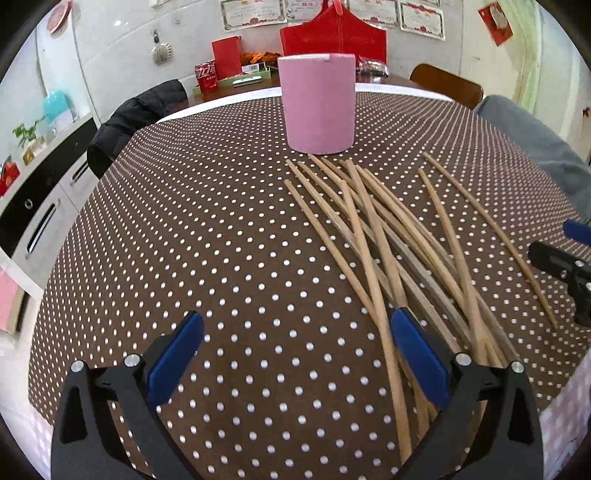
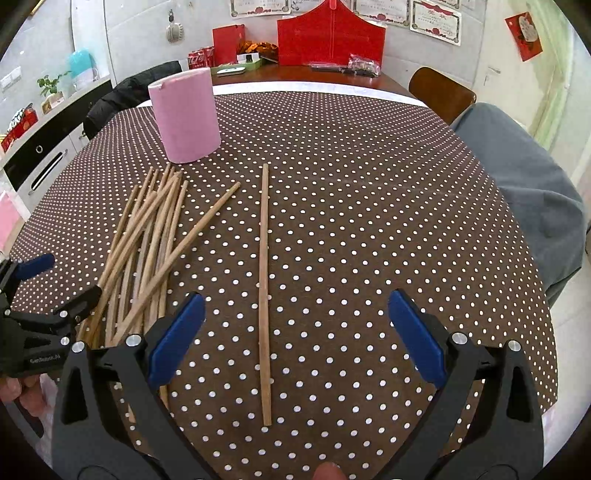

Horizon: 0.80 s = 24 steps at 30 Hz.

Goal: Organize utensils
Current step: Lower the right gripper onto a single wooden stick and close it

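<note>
Left gripper (image 1: 295,325): black frame, blue pads, jaws spread wide, holding nothing. It hangs low over the tablecloth at the near end of the chopstick pile; its right finger (image 1: 417,354) sits over the near ends of several sticks, though contact cannot be judged. In the right wrist view the same tool shows at the left edge (image 2: 44,295), a person's fingers (image 2: 22,391) on its handle.

Right gripper (image 2: 295,310): same make, jaws likewise spread and empty. It hovers above a single chopstick (image 2: 264,295), which lies between the two fingers, running straight away from the camera and touching neither pad.

Chopsticks, heap (image 1: 388,251): pale wooden sticks, loosely crossed and overlapping, lying flat on the cloth with their far tips just short of the pink cup. One further stick (image 2: 192,236) angles out from the right side of the heap, its tip pointing toward the lone chopstick but apart from it.

Pink cup (image 1: 317,103): cylindrical holder, upright, standing on the cloth beyond the heap; its inside is not visible.

Tablecloth (image 1: 184,240): brown with white polka dots, covering the table.

Background items: red gift bag (image 1: 332,37) and red cartons at the far table edge, framed certificates (image 1: 421,16) on the wall, a dark jacket (image 1: 136,118) over a chair at left, a grey sleeve or garment (image 2: 524,192) at right.
</note>
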Motion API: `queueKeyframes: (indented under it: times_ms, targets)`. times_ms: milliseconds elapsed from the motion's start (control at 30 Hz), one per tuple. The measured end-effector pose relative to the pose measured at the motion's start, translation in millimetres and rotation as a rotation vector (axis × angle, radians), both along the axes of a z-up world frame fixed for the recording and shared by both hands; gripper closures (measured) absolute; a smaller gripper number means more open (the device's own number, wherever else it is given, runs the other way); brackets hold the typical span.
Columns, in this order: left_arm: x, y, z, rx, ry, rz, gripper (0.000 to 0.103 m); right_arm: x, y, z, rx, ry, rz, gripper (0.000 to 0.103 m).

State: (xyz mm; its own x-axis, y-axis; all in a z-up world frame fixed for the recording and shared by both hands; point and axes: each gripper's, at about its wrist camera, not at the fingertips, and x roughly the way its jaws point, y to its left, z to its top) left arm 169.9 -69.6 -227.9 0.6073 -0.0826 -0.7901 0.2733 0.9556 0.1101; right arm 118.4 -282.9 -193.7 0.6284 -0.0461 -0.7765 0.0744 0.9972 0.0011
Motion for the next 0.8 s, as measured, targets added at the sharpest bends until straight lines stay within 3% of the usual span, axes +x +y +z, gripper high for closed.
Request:
queueKeyframes:
  times_ms: [300, 433, 500, 600, 633, 733, 767, 800]
  targets:
    - [24, -6, 2, -0.008, 0.029, -0.022, 0.004, 39, 2, -14, -0.036, 0.090, 0.046, 0.007]
    - [32, -1, 3, -0.052, 0.059, -0.023, 0.005, 56, 2, -21, 0.008, 0.130, 0.071, 0.033]
    - [35, 0, 1, -0.076, 0.081, -0.039, 0.015, 61, 4, -19, 0.004, 0.137, 0.087, 0.041]
    - [37, -2, 1, -0.117, 0.097, -0.071, 0.031, 68, 7, -17, 0.003, 0.145, 0.110, 0.067]
    - [38, -3, 2, -0.114, 0.094, -0.081, 0.037, 71, 9, -17, -0.001, 0.151, 0.115, 0.071]
    - [39, -5, 2, -0.085, 0.079, -0.101, 0.063, 76, 12, -16, -0.001, 0.161, 0.138, 0.081]
    - [40, -4, 3, -0.094, 0.083, -0.114, 0.079, 77, 14, -16, -0.008, 0.162, 0.144, 0.083]
    - [40, -3, 4, -0.100, 0.089, -0.126, 0.089, 78, 14, -16, -0.004, 0.160, 0.149, 0.090]
